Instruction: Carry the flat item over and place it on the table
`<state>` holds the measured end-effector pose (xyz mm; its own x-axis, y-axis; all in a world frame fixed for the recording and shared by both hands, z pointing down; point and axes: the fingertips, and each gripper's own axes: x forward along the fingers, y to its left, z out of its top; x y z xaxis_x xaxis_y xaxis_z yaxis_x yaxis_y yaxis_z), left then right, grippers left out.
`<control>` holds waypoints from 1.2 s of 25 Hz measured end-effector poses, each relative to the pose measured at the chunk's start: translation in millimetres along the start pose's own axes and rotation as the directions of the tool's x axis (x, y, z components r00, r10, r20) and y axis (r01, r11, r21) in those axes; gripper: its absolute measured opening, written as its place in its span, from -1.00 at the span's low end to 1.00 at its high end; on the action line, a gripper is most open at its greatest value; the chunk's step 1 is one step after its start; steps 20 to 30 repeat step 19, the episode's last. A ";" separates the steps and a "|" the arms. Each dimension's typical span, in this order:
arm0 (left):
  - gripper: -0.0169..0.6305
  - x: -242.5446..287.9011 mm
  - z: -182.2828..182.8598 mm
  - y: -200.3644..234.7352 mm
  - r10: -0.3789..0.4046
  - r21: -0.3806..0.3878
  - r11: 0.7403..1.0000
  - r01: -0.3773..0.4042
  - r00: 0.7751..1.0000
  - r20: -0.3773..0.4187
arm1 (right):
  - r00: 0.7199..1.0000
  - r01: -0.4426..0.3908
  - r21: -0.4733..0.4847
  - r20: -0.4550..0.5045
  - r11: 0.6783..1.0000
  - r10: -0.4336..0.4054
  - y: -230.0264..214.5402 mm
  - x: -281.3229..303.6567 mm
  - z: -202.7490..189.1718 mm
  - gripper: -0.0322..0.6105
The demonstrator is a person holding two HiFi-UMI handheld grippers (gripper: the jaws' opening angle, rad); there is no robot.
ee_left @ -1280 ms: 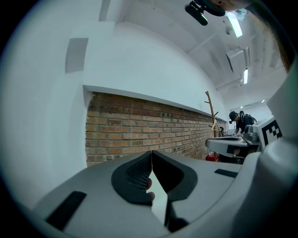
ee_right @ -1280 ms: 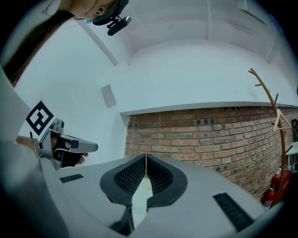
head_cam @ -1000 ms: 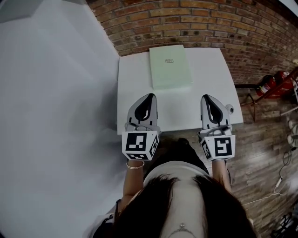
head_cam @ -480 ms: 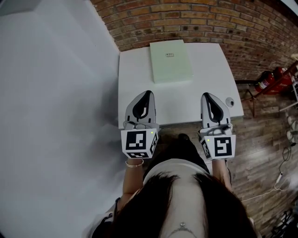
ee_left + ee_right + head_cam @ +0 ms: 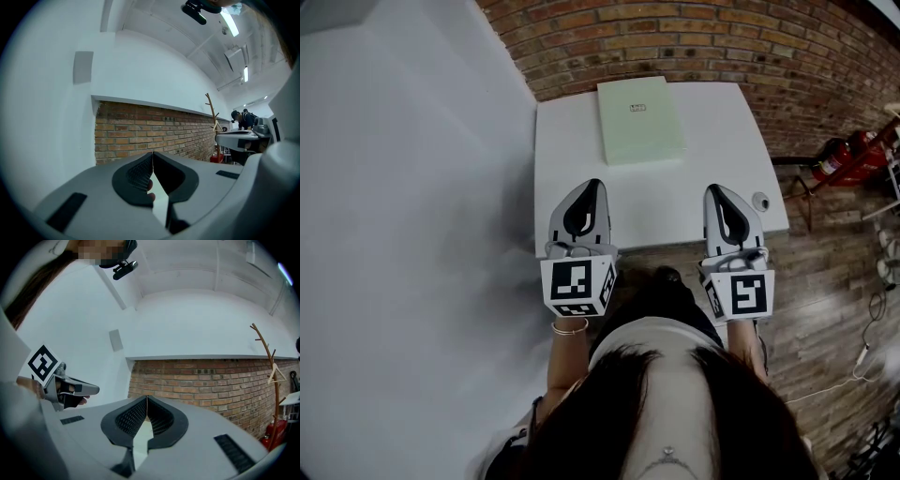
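One flat item (image 5: 640, 119) well beyond fingers (image 5: 598, 208)

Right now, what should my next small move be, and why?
Probably open both and reach forward: the left tool and right tool are shut and empty at the near edge of the table, while the pad lies at its far side.

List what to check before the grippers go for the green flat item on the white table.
1. Green flat item lying flat at the far side of the white table: ok.
2. Path across the tabletop from grippers to item free of things: ok.
3. Left gripper open for a grasp: not ok, jaws together, empty.
4. Right gripper open for a grasp: not ok, jaws together, empty.
5. Item edge raised enough to grip: cannot tell.
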<state>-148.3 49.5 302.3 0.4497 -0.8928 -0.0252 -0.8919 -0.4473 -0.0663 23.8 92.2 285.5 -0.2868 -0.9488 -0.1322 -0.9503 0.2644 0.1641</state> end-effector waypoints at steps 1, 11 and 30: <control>-0.90 1.1 0.1 -0.7 0.002 0.000 1.000 -0.002 1.000 -0.001 | 1.000 0.000 0.001 0.000 1.000 0.000 -1.5 0.3 -0.1 -0.77; -0.90 17.1 0.2 -7.0 0.010 0.004 1.000 -0.010 1.000 -0.006 | 1.000 -0.008 0.005 0.000 1.000 0.008 -13.6 8.4 -1.3 -0.77; -0.90 29.0 0.3 -9.1 0.014 0.001 1.000 -0.014 1.000 -0.011 | 1.000 -0.010 0.007 -0.004 1.000 0.011 -20.4 13.9 -3.0 -0.78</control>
